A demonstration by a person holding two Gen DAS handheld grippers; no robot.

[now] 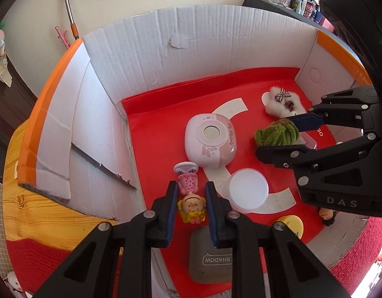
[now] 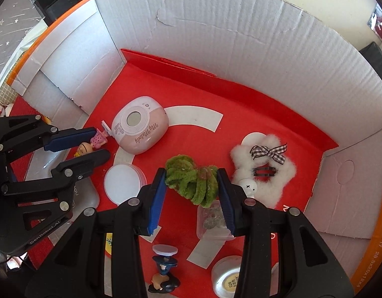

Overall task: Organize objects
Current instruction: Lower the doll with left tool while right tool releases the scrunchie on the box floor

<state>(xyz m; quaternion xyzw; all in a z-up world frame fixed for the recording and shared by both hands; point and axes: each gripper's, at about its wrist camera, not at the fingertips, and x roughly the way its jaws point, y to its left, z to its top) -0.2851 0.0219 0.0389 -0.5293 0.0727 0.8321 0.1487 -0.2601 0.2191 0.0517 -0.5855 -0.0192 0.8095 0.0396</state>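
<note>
Left gripper (image 1: 190,200) jaws parted, straddling doll (image 1: 191,198), not clamped. Right gripper (image 2: 192,183) jaws parted around green yarn (image 2: 191,182); contact unclear. Both inside box (image 2: 240,37).

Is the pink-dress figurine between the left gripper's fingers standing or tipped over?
Tipped over: the figurine lies flat on the red liner, round base away from the left gripper, whose fingers straddle it.
</note>
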